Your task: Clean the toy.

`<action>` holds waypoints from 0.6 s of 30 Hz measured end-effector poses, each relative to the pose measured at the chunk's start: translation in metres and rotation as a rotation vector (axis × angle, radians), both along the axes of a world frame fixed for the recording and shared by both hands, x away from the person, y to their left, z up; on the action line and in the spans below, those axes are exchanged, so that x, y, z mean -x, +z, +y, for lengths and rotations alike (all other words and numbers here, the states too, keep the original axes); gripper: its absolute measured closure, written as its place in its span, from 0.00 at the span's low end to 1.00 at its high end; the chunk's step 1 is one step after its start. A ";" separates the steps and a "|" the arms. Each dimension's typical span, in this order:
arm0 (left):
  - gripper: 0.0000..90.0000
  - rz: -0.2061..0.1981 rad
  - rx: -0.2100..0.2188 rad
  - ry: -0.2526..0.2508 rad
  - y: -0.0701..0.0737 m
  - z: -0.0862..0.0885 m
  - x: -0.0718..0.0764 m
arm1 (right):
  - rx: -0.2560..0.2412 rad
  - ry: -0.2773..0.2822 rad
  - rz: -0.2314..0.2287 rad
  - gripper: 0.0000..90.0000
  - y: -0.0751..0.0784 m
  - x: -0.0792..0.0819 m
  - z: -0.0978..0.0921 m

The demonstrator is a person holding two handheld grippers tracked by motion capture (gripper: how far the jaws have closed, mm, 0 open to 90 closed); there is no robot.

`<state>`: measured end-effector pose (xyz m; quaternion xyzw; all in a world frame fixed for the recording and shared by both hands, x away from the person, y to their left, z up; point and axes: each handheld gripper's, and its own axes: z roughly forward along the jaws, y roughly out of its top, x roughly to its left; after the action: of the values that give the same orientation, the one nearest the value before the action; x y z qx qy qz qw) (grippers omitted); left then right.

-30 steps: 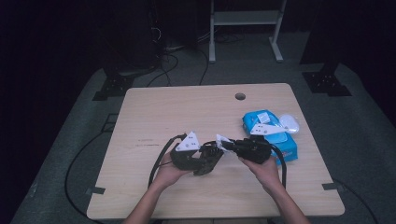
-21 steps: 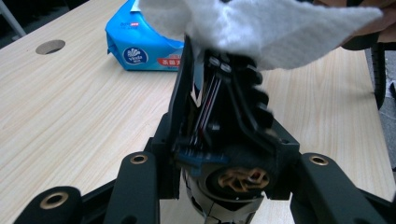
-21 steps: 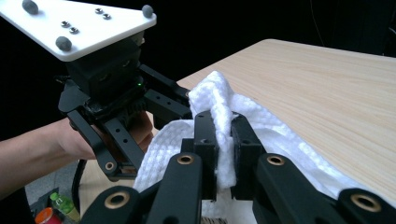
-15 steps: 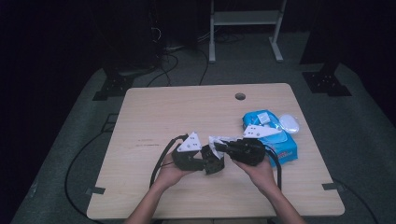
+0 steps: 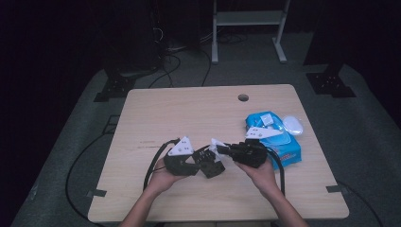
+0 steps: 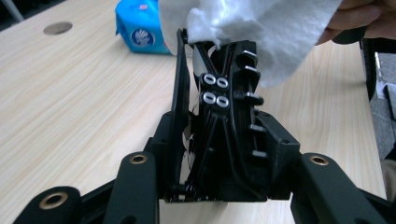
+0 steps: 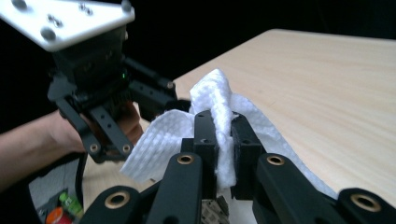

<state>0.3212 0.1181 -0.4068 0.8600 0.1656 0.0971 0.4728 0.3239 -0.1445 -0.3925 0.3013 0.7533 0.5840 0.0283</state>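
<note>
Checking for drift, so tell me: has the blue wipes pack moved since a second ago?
No. The blue wipes pack keeps its place near the table's right edge.

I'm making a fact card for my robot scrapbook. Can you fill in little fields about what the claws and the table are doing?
right claw: shut on the white wipe
left claw: jaws close together, at the wipe's edge; grip unclear
blue wipes pack: lying on the table, to the right
table: light wood, round hole near the far edge
hands: one holds each claw
</note>
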 end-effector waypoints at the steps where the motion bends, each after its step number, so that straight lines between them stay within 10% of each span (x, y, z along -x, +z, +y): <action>1: 0.63 0.000 -0.008 -0.003 0.000 0.002 0.001 | 0.011 0.007 -0.003 0.92 -0.002 0.000 0.004; 18: 0.64 0.052 -0.020 0.006 -0.013 0.016 0.006 | 0.093 0.040 0.009 0.92 -0.018 0.003 0.022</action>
<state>0.3148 0.1341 -0.4202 0.8665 0.1794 0.0778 0.4594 0.3213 -0.1225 -0.4101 0.2872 0.7856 0.5473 0.0271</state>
